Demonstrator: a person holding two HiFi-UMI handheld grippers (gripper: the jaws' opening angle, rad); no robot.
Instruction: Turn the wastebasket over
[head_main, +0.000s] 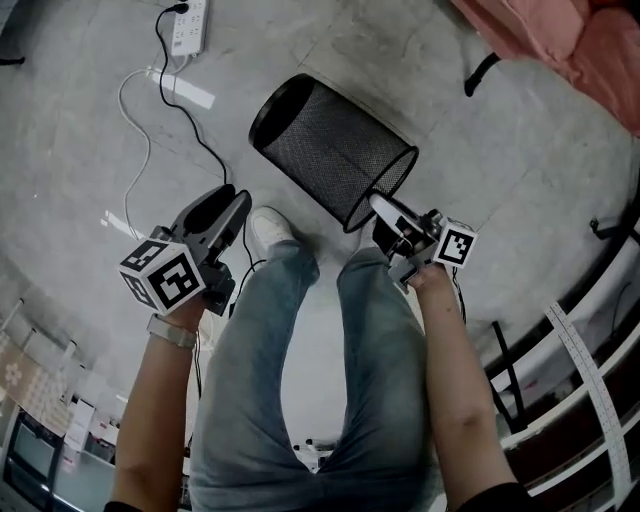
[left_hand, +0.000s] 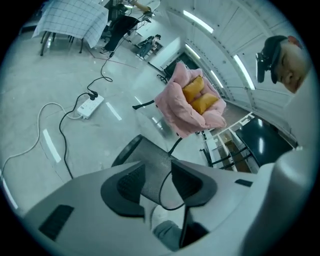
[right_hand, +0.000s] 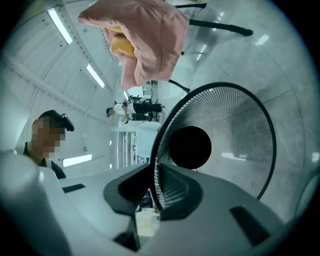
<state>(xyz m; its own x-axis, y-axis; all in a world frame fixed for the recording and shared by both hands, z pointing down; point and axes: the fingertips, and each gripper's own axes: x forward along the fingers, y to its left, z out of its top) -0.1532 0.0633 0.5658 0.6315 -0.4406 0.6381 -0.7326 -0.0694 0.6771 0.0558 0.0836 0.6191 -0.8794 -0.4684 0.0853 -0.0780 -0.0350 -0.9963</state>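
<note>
The black mesh wastebasket (head_main: 330, 150) lies tilted over the floor. Its solid base end points to the upper left and its open mouth faces me. My right gripper (head_main: 385, 212) is shut on the wire rim at the mouth's lower right. In the right gripper view the rim passes between the jaws of my right gripper (right_hand: 155, 187), and I look into the wastebasket (right_hand: 225, 135) down to its dark base. My left gripper (head_main: 235, 200) hangs to the left of the basket, apart from it. Its jaws stand open and hold nothing; beyond the left gripper (left_hand: 157, 182) I see the wastebasket (left_hand: 150, 170).
A white power strip (head_main: 190, 25) and its cables (head_main: 165, 90) lie on the floor at the upper left. A pink cloth (head_main: 570, 35) over a chair is at the upper right. A metal railing (head_main: 570, 340) runs down the right. My white shoe (head_main: 270, 230) stands just below the basket.
</note>
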